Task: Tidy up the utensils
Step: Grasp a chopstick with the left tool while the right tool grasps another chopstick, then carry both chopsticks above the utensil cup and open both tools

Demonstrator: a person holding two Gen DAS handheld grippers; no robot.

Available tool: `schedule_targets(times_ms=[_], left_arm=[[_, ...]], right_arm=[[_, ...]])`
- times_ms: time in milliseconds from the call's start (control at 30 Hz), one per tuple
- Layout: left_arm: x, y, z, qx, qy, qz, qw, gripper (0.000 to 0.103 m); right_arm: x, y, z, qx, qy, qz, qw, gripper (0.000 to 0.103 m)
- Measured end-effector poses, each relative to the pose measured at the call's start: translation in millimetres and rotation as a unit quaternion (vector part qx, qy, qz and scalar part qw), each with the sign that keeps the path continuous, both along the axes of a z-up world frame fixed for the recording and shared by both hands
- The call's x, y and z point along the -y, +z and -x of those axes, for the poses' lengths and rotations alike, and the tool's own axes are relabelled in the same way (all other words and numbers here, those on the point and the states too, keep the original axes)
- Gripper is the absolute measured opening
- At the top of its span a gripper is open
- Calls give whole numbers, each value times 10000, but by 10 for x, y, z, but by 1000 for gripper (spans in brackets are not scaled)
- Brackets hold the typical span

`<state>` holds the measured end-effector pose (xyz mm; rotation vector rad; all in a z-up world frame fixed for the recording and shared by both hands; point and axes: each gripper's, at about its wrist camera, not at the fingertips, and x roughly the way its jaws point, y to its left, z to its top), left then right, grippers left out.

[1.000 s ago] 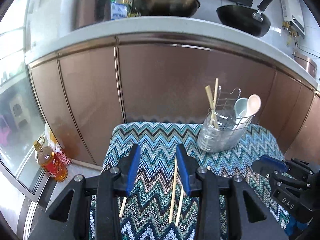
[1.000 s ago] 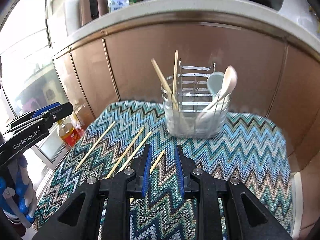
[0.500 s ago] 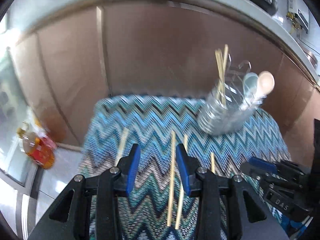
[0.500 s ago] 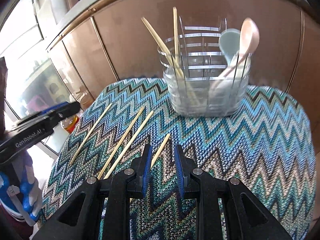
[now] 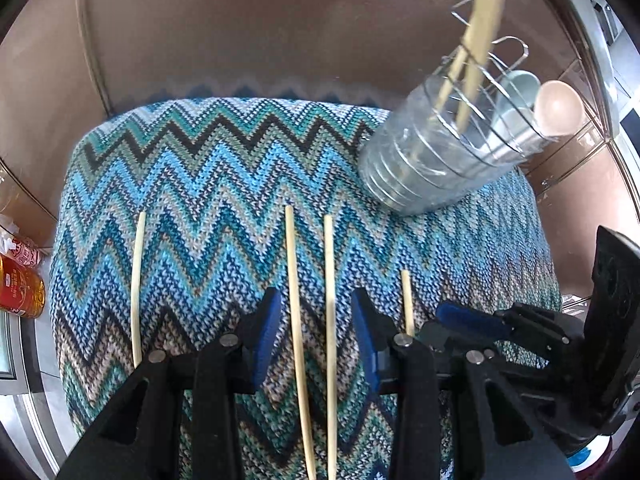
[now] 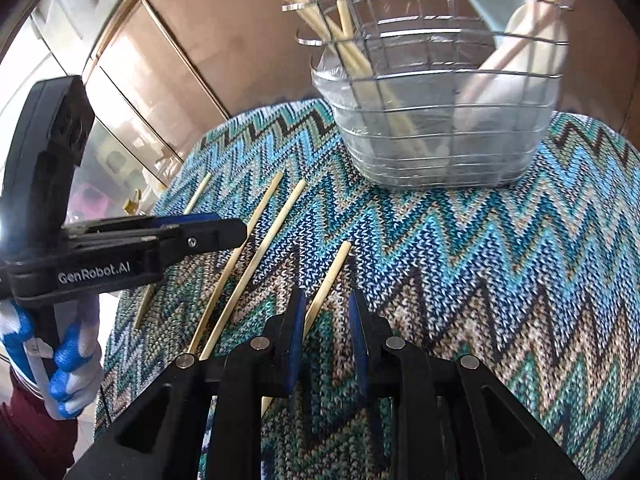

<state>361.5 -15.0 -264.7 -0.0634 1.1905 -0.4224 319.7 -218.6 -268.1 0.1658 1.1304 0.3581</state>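
Four loose chopsticks lie flat on the zigzag-knit cloth [image 5: 224, 168] covering the desk, their long axes running roughly parallel from the near edge toward the wire utensil holder [image 5: 444, 160] at the far right. One chopstick [image 5: 137, 288] lies apart to the left; a middle pair [image 5: 310, 320] sits between the blue pads of the left gripper [image 5: 316, 320], whose jaws stand apart without touching them; their near ends are cut off by the frame. The short-looking fourth chopstick [image 6: 328, 280] lies partly hidden between the narrowly parted jaws of the right gripper [image 6: 325, 316]; contact cannot be judged. The holder contains two upright chopsticks [image 5: 476, 44] and two spoons [image 5: 556, 108], blurred. "GenRobot.AI" reads on the left gripper's side. A gloved hand [image 6: 64, 364] grips its handle.
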Motion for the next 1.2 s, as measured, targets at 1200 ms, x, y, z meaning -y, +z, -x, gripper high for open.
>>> schedule_targets(times_ms=[1200], left_arm=[[-123,609,310,965,447,133,9942,4]], right_arm=[[30,734,556,1364,-17,-275,9903,5]])
